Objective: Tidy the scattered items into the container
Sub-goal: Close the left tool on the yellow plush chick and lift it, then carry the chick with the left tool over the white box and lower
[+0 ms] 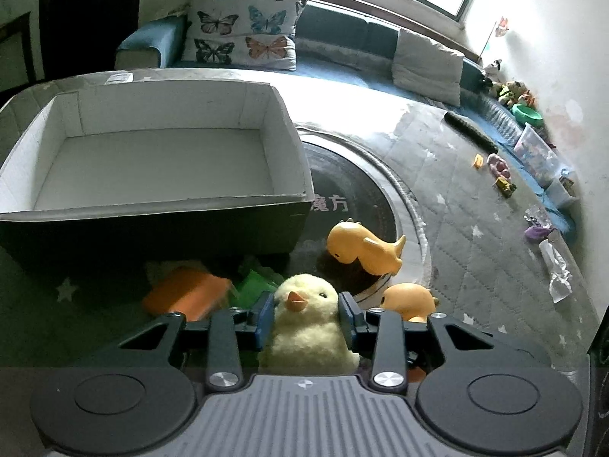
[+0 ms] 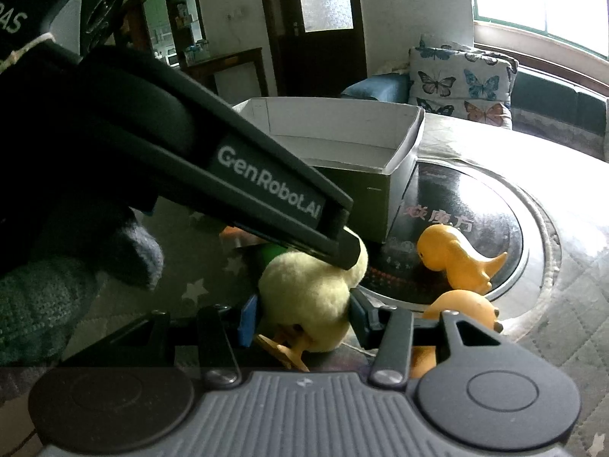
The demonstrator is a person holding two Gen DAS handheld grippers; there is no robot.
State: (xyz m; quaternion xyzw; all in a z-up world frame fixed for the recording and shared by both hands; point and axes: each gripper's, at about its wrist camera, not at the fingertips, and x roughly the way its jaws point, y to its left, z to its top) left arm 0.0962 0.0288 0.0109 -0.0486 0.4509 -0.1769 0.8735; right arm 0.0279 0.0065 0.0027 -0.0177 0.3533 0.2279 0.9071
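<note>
A yellow plush chick (image 1: 308, 327) sits between the blue pads of my left gripper (image 1: 306, 314), which is shut on it. In the right wrist view the chick (image 2: 308, 293) also lies between the fingers of my right gripper (image 2: 302, 321), which stands around it; the left gripper's body (image 2: 262, 194) reaches in from above onto it. The empty white-lined box (image 1: 152, 160) stands just behind to the left, and it also shows in the right wrist view (image 2: 342, 141). Two orange dinosaur toys (image 1: 365, 247) (image 1: 409, 301) lie to the right of the chick.
An orange block (image 1: 186, 297) and a green piece (image 1: 255, 285) lie by the box's near wall. A round dark mat (image 1: 357, 198) lies on the quilted grey cover. Small toys and clear bins (image 1: 533, 152) line the far right wall. A butterfly pillow (image 1: 243, 34) stands behind.
</note>
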